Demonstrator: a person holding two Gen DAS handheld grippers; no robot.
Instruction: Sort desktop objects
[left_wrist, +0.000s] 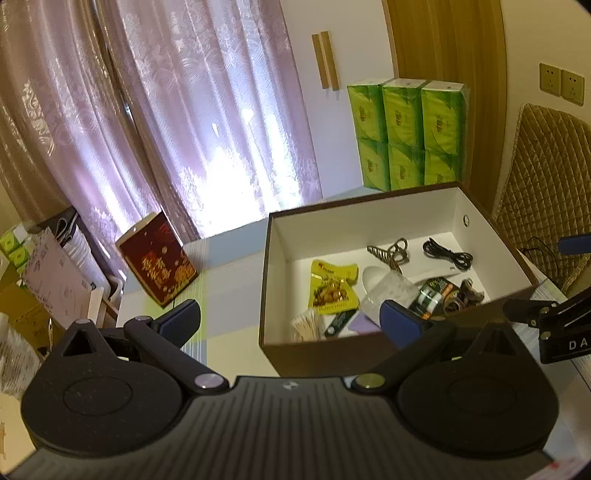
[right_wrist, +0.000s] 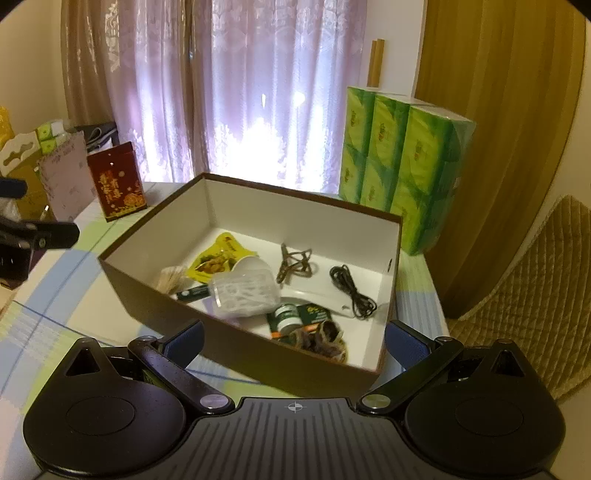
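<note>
- Box, brown outside and white inside, open-topped on the worktop, just ahead of both grippers.
- Inside it: yellow snack packet, clear plastic container, bundle of toothpicks, black cable, metal clip, small green-labelled jar and dark green tube.
- Left gripper empty, fingers spread wide, its right finger over the box's near wall.
- Right gripper likewise spread wide and empty, straddling the box's near corner.
- Red carton stands ahead to the left, apart from the box.
- Green tissue packs stacked behind the box, ahead to the right.
</note>
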